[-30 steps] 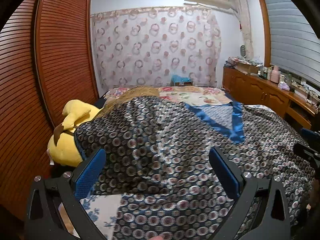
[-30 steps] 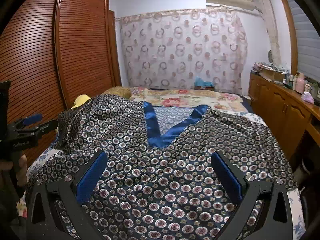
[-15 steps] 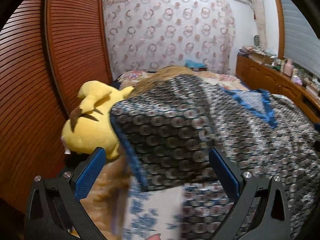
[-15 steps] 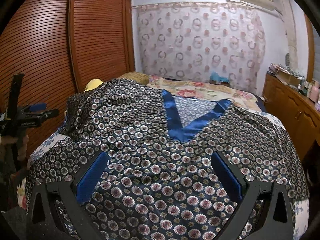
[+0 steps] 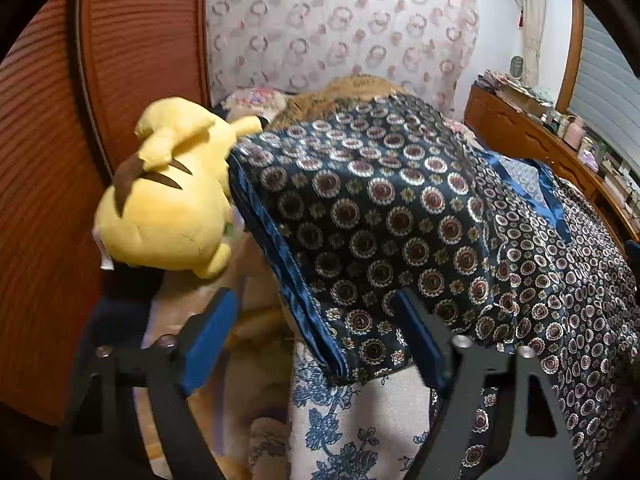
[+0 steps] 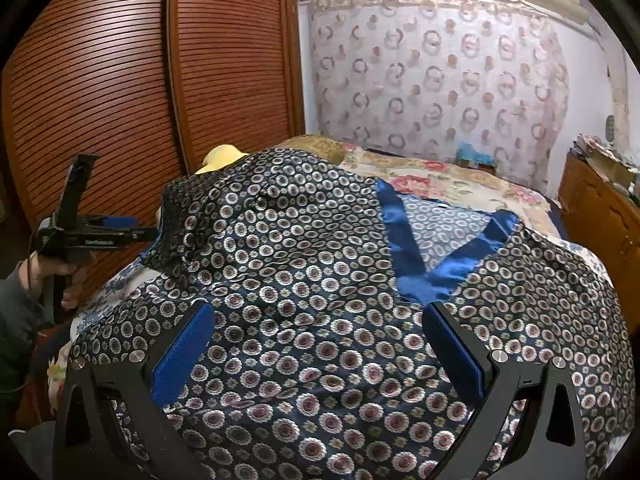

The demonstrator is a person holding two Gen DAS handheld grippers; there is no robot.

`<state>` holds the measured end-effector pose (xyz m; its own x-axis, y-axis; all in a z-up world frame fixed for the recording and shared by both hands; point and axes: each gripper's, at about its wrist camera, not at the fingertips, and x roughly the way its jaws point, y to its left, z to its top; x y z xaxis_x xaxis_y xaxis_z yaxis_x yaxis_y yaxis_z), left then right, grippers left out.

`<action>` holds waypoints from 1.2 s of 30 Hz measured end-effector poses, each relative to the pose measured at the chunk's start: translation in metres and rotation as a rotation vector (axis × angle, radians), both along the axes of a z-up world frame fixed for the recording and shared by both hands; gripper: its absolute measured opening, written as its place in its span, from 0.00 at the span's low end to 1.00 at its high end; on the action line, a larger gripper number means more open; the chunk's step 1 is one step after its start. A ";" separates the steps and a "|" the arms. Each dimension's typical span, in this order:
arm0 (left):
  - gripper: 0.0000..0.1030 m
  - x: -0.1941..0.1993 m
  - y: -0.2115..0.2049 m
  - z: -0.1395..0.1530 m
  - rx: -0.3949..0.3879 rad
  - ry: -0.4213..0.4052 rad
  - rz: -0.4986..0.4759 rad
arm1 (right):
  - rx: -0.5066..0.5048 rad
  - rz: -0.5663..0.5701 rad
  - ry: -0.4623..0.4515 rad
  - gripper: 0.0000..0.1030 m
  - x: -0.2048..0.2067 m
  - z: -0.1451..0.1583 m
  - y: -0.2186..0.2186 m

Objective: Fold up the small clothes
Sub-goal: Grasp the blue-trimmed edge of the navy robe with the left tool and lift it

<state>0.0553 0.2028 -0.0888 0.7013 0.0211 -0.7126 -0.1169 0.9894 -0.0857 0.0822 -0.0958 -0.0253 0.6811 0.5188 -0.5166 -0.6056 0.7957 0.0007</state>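
A dark navy satin top (image 6: 300, 264) with round medallions and a blue V-neck band (image 6: 412, 256) lies spread over the bed. Its left sleeve (image 5: 380, 208) drapes over a hump, and the blue-trimmed cuff edge (image 5: 296, 280) hangs down. My left gripper (image 5: 314, 300) is at the end of that cuff with its jaws closing; the cuff sits between the fingers, and the pads do not press on it. From the right wrist view the left gripper (image 6: 144, 228) shows at the sleeve, held by a hand. My right gripper (image 6: 319, 312) hovers open above the top's front panel.
A yellow plush toy (image 5: 168, 200) lies against the sleeve on the left. A louvred wooden wardrobe (image 6: 100, 80) runs close along the bed's left side. A blue-flowered sheet (image 5: 352, 420) shows under the cuff. A cluttered wooden sideboard (image 5: 540, 148) stands at the right.
My left gripper has swung left and down to the sleeve end, and its fingers have drawn closer around the cuff. The right gripper has shifted slightly over the top, still open.
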 end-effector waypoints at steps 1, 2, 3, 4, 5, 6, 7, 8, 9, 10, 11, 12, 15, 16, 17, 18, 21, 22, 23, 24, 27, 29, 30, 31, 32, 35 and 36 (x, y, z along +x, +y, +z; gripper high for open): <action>0.72 0.002 0.000 -0.003 -0.009 0.011 -0.006 | -0.005 0.007 0.001 1.00 0.000 0.000 0.001; 0.69 0.004 0.000 -0.005 -0.014 0.020 -0.010 | -0.010 0.009 0.001 1.00 0.002 0.000 0.005; 0.68 0.007 0.000 -0.009 -0.020 0.032 -0.016 | -0.014 0.011 0.001 1.00 0.003 0.000 0.006; 0.68 0.010 0.000 -0.011 -0.025 0.042 -0.018 | -0.019 0.014 0.001 1.00 0.005 0.000 0.008; 0.68 0.012 0.001 -0.015 -0.030 0.060 -0.013 | -0.023 0.018 0.003 1.00 0.007 0.000 0.011; 0.67 0.015 0.002 -0.016 -0.036 0.070 -0.012 | -0.027 0.021 0.004 1.00 0.009 0.000 0.015; 0.67 0.017 0.003 -0.018 -0.043 0.076 -0.015 | -0.026 0.026 0.009 1.00 0.010 0.000 0.016; 0.66 0.018 0.003 -0.019 -0.048 0.083 -0.019 | -0.025 0.031 0.013 1.00 0.012 0.001 0.018; 0.65 0.020 0.003 -0.020 -0.053 0.091 -0.023 | -0.023 0.036 0.015 1.00 0.012 0.001 0.019; 0.63 0.020 0.003 -0.020 -0.055 0.090 -0.026 | -0.024 0.041 0.018 1.00 0.013 0.001 0.021; 0.59 0.021 0.002 -0.020 -0.054 0.091 -0.029 | -0.025 0.045 0.017 1.00 0.012 0.002 0.023; 0.56 0.021 0.000 -0.019 -0.058 0.089 -0.041 | -0.027 0.048 0.016 1.00 0.010 0.001 0.025; 0.41 0.019 -0.003 -0.017 -0.053 0.079 -0.060 | -0.032 0.055 0.017 1.00 0.008 -0.002 0.027; 0.38 0.018 -0.005 -0.016 -0.035 0.077 -0.060 | -0.031 0.055 0.020 1.00 0.007 -0.003 0.026; 0.36 0.017 -0.007 -0.015 -0.015 0.077 -0.064 | -0.030 0.053 0.024 1.00 0.007 -0.003 0.025; 0.32 0.017 -0.008 -0.014 0.001 0.077 -0.063 | -0.027 0.050 0.028 1.00 0.007 -0.004 0.023; 0.07 0.015 -0.004 -0.012 0.052 0.074 -0.051 | -0.027 0.039 0.034 1.00 0.009 -0.006 0.019; 0.05 0.013 -0.004 -0.009 0.050 0.064 -0.059 | -0.026 0.034 0.034 1.00 0.010 -0.006 0.018; 0.04 0.011 -0.004 -0.005 0.048 0.049 -0.061 | -0.024 0.028 0.033 1.00 0.010 -0.006 0.016; 0.04 0.010 -0.005 -0.001 0.055 0.037 -0.061 | -0.022 0.024 0.032 1.00 0.010 -0.006 0.014; 0.03 0.003 -0.009 0.017 0.059 -0.023 -0.066 | -0.010 0.010 0.037 1.00 0.010 -0.006 0.008; 0.03 -0.001 -0.013 0.032 0.060 -0.068 -0.071 | -0.004 0.000 0.040 1.00 0.010 -0.005 0.004; 0.03 -0.003 -0.017 0.042 0.051 -0.099 -0.082 | -0.002 -0.004 0.039 1.00 0.010 -0.005 0.001; 0.03 -0.004 -0.020 0.050 0.044 -0.122 -0.093 | 0.000 -0.009 0.038 1.00 0.010 -0.005 -0.001; 0.03 -0.005 -0.026 0.059 0.035 -0.148 -0.106 | 0.003 -0.015 0.038 1.00 0.010 -0.004 -0.004; 0.03 -0.004 -0.044 0.080 0.023 -0.201 -0.157 | 0.011 -0.031 0.036 1.00 0.011 -0.002 -0.012; 0.03 -0.002 -0.052 0.087 0.024 -0.214 -0.177 | 0.014 -0.037 0.035 1.00 0.011 -0.002 -0.015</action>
